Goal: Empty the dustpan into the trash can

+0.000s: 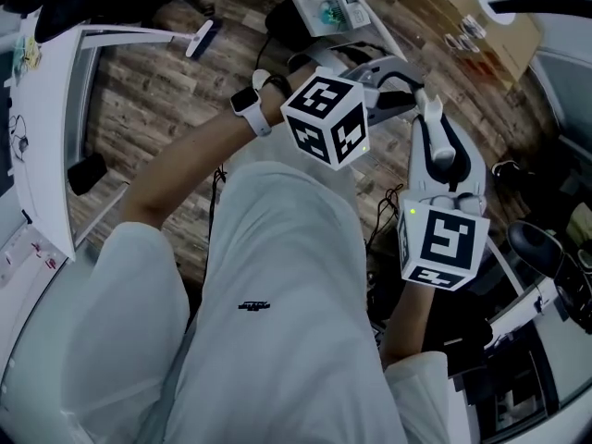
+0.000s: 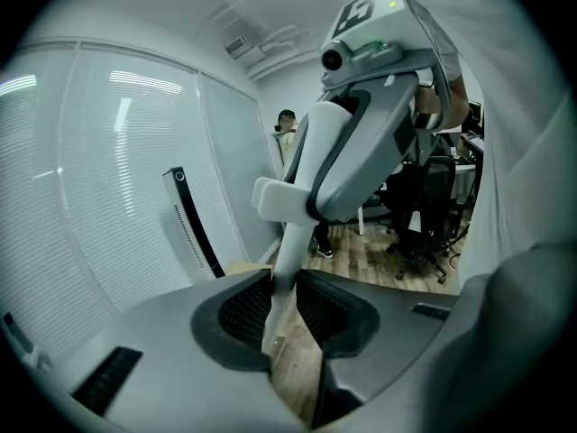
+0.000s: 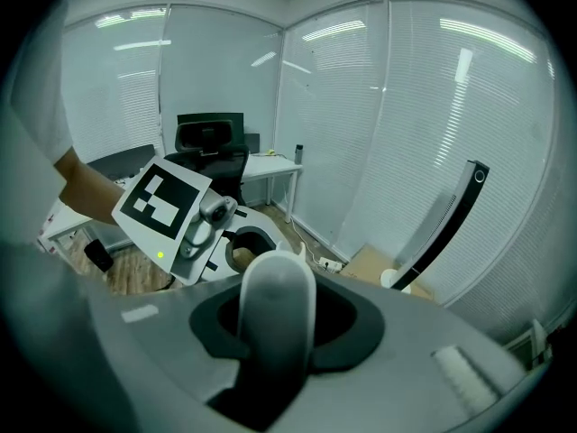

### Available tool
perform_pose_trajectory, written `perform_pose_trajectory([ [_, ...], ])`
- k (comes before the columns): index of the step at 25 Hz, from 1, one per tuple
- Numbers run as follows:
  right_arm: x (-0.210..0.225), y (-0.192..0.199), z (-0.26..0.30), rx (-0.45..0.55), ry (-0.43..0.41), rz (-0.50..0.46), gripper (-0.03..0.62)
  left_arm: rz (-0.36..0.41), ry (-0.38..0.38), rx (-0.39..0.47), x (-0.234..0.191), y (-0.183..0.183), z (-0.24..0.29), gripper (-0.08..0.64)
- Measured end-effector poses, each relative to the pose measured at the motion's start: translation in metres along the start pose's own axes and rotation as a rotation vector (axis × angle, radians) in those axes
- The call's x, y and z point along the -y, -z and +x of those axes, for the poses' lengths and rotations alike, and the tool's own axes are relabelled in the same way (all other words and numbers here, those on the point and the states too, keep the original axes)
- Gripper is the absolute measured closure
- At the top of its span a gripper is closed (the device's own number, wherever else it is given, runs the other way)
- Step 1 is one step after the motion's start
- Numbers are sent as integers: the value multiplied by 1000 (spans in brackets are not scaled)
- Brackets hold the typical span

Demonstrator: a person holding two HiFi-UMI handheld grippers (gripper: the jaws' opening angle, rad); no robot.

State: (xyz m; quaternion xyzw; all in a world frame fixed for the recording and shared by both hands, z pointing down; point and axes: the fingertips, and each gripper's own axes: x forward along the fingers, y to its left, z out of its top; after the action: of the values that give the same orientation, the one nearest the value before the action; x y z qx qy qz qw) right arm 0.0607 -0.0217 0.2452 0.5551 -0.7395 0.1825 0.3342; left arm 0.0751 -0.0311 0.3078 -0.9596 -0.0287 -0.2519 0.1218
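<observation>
Two tools hold one dustpan (image 2: 279, 269), each on a different part of its long handle. The left gripper (image 2: 284, 303) has its jaws set narrow, with the ribbed pads (image 2: 245, 307) closed on the thin white stem that runs up out of them. Above that stem sits a white block, then the thicker white and grey grip (image 2: 356, 147). The right gripper (image 3: 279, 325) is clamped on that grip, whose rounded end (image 3: 278, 291) fills the gap between its jaws.

In the head view the two marker cubes sit close together over the person's white-clad lap. The left cube (image 1: 326, 118) is nearer the middle and the right cube (image 1: 444, 246) lower and to the right. A white watch (image 1: 248, 102) shows on the left wrist. From the grippers a slim white line leads toward the top of that view, to a white tray (image 1: 324, 3) with something teal in it above the wooden floor (image 1: 157, 109). It looks like the pan end of the dustpan, though I cannot be sure.

Glass walls with blinds (image 3: 361, 124) surround the room. A black office chair (image 3: 212, 142) stands at a white desk (image 3: 270, 162), and a black curved pole (image 3: 446, 219) rises beside a cardboard box (image 3: 379, 264). A person (image 2: 287, 126) stands far off.
</observation>
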Motion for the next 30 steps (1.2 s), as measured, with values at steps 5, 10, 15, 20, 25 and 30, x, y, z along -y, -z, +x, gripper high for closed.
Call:
perform_pose_trajectory([
  [5,-23,-18,15,24,-19,-39,476,-47,-55,2,-11,18,-22,468],
  [10,-36,-32,31,30,-34,-96,477,-111,-97,31,-25,33,-36,463],
  [15,-43,-39,44,30,-50,-173,477,-132,-148,47,-35,44,-42,463],
  [20,-56,-40,54,36,-67,-267,477,-159,-206,54,-39,58,-49,462],
  [25,-73,-39,63,37,-90,-370,477,-204,-264,69,-37,73,-59,460],
  [30,-90,-36,68,23,-120,-458,477,-255,-307,86,-33,86,-72,456],
])
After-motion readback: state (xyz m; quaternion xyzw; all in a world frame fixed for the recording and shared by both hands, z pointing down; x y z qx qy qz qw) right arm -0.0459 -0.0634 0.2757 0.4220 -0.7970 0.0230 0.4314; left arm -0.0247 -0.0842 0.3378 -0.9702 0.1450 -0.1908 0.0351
